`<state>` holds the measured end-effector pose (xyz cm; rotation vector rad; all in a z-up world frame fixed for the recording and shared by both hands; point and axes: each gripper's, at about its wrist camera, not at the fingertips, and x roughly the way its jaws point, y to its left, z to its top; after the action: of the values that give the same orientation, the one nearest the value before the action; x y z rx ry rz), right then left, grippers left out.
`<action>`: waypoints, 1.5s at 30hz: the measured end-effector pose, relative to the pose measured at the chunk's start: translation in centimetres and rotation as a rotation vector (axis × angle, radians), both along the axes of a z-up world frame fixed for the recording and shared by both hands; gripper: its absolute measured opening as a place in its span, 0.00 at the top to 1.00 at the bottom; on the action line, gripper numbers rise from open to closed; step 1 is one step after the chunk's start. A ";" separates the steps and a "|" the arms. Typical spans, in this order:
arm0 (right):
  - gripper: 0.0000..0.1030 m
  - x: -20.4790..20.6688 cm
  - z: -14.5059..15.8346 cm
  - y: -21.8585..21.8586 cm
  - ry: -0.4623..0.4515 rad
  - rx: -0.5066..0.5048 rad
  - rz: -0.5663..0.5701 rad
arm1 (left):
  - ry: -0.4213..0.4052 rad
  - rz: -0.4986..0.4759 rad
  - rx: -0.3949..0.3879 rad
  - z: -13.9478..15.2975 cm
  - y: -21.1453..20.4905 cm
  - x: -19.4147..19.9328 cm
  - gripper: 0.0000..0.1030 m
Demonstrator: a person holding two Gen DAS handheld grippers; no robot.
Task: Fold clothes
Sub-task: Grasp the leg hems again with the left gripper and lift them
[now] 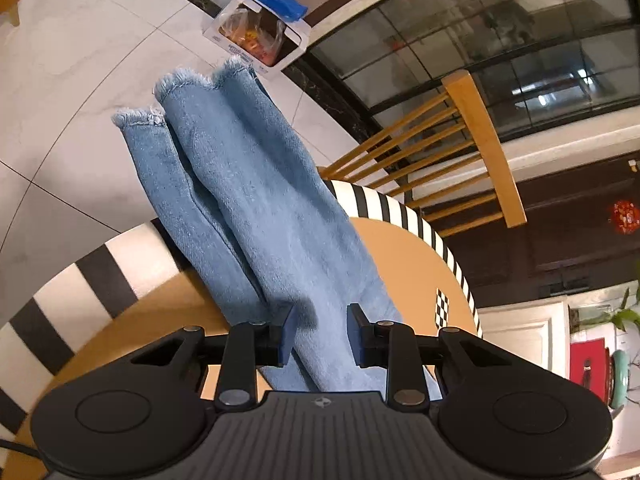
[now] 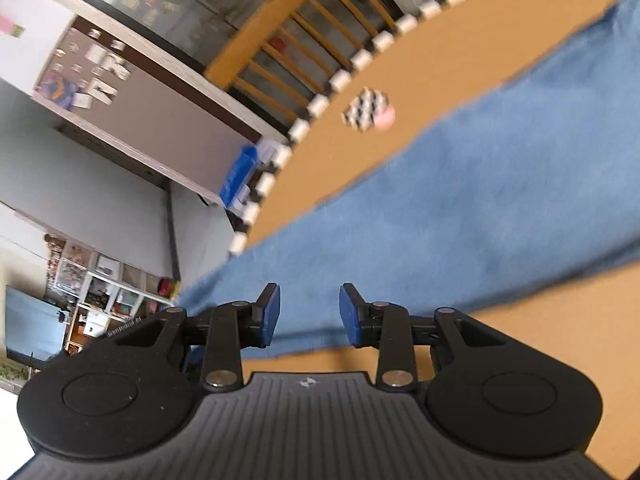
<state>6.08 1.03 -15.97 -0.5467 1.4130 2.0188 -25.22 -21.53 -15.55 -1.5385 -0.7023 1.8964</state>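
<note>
We see one pair of jeans [image 1: 256, 200] lying across one round table [image 1: 404, 248], its frayed hems hanging past the far edge. Our left gripper [image 1: 321, 330] and right gripper [image 2: 309, 314] hover released. One wooden chair [image 1: 460, 152] stands beyond, on tile floor [image 1: 80, 60].

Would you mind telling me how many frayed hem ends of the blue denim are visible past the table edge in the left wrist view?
3. The denim hangs over the striped table edge: one frayed end lowest-left, one in the middle, one upper-right. Further layers may be hidden underneath.
</note>
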 end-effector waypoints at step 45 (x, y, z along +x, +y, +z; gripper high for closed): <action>0.49 5.3 1.3 -0.3 -0.019 0.005 -0.069 | 0.022 0.174 0.003 -0.8 -1.1 0.0 0.73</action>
<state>11.34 0.74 -14.68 -0.5069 1.3961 1.9580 -25.26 -22.62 -16.36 -1.4939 -0.8537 2.0341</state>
